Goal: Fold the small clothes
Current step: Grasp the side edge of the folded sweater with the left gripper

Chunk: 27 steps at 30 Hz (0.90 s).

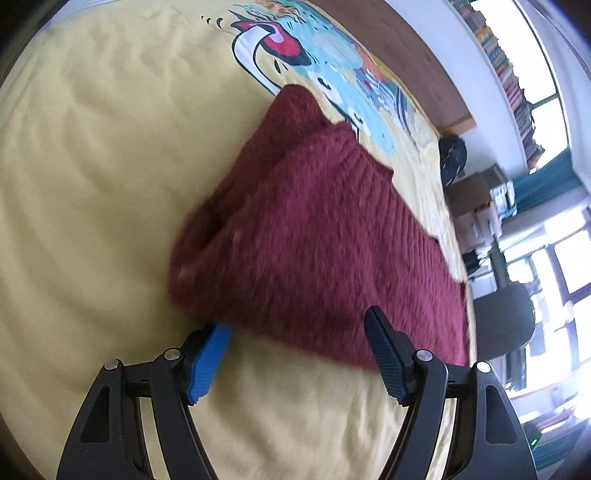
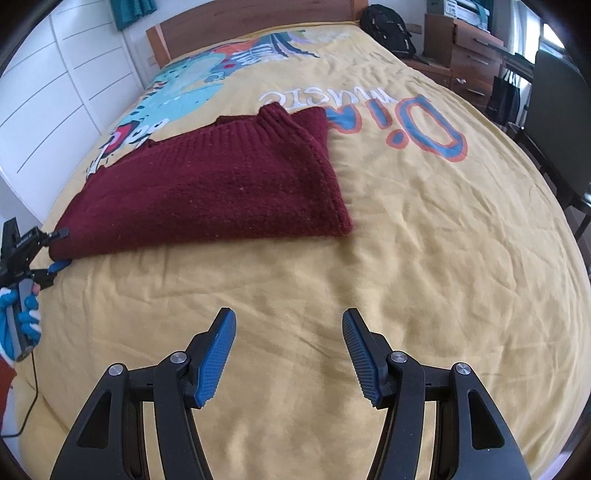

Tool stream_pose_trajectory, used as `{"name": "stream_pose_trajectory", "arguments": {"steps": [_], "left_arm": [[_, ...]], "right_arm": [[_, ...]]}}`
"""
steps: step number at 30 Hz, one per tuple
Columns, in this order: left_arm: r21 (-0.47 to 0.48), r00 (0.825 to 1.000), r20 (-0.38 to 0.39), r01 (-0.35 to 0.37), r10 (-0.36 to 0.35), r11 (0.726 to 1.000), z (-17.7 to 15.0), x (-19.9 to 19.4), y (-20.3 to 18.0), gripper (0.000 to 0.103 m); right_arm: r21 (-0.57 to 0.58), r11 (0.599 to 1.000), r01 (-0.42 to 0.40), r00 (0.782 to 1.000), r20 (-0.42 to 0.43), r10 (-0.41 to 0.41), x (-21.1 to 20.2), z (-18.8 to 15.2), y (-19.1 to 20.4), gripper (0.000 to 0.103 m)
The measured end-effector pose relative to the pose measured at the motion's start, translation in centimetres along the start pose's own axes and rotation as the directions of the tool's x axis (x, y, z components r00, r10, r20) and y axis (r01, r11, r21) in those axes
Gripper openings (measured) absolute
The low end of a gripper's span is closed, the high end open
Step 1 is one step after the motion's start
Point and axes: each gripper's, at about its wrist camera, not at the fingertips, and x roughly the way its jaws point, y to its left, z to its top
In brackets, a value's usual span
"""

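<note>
A dark red knitted sweater (image 1: 314, 229) lies folded on the yellow bedspread (image 1: 92, 184). My left gripper (image 1: 297, 319) is open at the sweater's near corner. Its left fingertip (image 1: 218, 334) is tucked at the hem, and the right one sits over the knit without pressing. In the right wrist view the sweater (image 2: 214, 192) lies ahead and to the left. There the left gripper (image 2: 61, 248) straddles its left corner, held by a hand in a blue and white glove (image 2: 22, 314). My right gripper (image 2: 288, 317) hangs open over bare bedspread (image 2: 406, 258), short of the sweater, with nothing between its fingers.
The bedspread carries a colourful print and lettering (image 2: 369, 110). A wooden headboard (image 2: 258, 22) ends the bed, with a black backpack (image 2: 388, 26) and wooden drawers (image 2: 469, 48) beyond. A dark chair (image 2: 561, 129) stands at the right, white cupboards (image 2: 55, 74) at the left.
</note>
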Motion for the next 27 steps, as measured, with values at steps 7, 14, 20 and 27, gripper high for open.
{"name": "stream_pose_trajectory", "arguments": {"steps": [7,14,20,27], "left_arm": [[-0.085,0.997,0.048,0.064,-0.060,0.994,2.8,1.0,1.1,0.068],[-0.194,0.991,0.099,0.110,-0.092,0.975,5.0,1.7,2.4,0.067],[-0.232,0.992,0.105,0.098,-0.075,0.968,6.1,2.9,1.6,0.053],[-0.249,0.994,0.108,0.046,-0.019,0.968,6.6,2.8,0.6,0.024]], "right_arm": [[0.006,1.000,-0.007,1.000,-0.008,0.007,0.4,0.0,-0.6,0.062],[0.018,1.000,-0.012,1.000,-0.007,0.012,0.2,-0.2,-1.7,0.062],[0.053,0.998,-0.017,1.000,-0.009,0.017,-0.2,-1.1,-3.2,0.062],[0.091,0.996,-0.025,1.000,-0.006,0.026,-0.8,-2.2,-5.0,0.062]]}}
